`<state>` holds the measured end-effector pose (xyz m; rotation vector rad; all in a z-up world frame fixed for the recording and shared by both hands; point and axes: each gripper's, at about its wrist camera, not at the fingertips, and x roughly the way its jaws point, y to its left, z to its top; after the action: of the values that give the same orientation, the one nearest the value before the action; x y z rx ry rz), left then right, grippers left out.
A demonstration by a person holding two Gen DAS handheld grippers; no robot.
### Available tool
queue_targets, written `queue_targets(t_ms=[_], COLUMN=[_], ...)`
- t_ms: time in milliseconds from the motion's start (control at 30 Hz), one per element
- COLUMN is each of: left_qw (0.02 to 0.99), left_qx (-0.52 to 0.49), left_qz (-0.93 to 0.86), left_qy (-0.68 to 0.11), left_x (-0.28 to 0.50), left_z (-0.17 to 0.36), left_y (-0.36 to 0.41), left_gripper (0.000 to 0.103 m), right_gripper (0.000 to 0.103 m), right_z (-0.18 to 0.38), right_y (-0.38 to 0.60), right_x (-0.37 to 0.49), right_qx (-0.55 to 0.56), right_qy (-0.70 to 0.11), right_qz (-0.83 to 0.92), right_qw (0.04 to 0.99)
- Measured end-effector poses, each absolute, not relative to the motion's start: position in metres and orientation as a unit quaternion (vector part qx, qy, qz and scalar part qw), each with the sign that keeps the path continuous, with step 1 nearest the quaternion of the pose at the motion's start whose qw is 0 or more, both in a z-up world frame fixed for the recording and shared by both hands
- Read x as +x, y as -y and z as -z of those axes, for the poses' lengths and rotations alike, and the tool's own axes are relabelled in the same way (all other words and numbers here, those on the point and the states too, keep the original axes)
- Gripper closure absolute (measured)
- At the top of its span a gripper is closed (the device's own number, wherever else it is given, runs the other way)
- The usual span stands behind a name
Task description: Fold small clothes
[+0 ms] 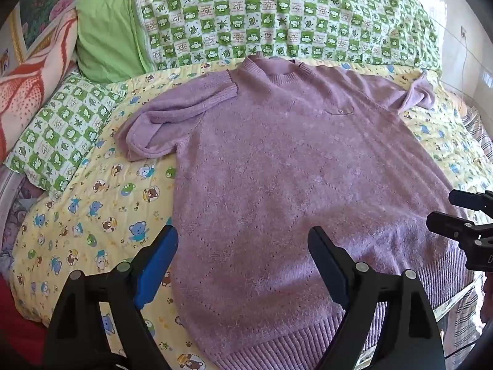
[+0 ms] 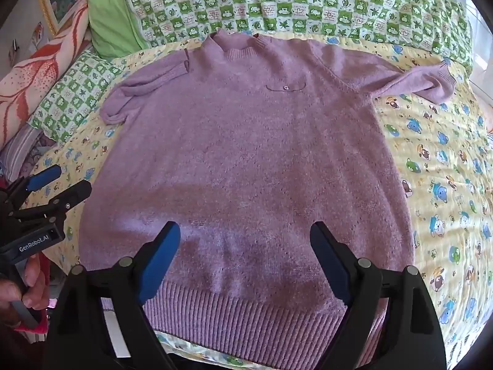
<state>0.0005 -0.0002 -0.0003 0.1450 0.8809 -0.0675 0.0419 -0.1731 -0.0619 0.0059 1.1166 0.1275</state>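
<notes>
A fuzzy lilac knitted sweater (image 2: pixel 246 160) with ribbed hem and collar lies flat on the bed's yellow cartoon-bear quilt (image 2: pixel 437 166), collar pointing away, hem nearest. Left hand-held gripper (image 1: pixel 243 265) and right hand-held gripper (image 2: pixel 245 262) hover wide apart, empty.

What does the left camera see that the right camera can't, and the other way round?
Only the left wrist view shows its own left gripper head-on, jaws wide open over the sweater's left edge, with the other tool poking in from the right.

Only the right wrist view shows a hand holding a tool, the full ribbed hem, and the right gripper open above it.

Both show the purple sweater lying flat on the yellow cartoon sheet, its sleeves bunched up, and the green checked quilt behind.
</notes>
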Motion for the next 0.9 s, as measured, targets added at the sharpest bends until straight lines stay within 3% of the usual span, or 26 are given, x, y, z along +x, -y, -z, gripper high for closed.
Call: queue_targets(t_ms=[900], left_qw=[0.9], left_qx=[0.078], left_qz=[0.031], left_qy=[-0.428], left_x=[0.004], left_z=[0.002], left_y=[0.001], left_gripper=[0.016], right_gripper=[0.017], right_z=[0.061], right_y=[0.168], right_x=[0.017], right_qx=[0.017], right_qy=[-0.528], right_qz=[-0.055], right_qw=[0.847])
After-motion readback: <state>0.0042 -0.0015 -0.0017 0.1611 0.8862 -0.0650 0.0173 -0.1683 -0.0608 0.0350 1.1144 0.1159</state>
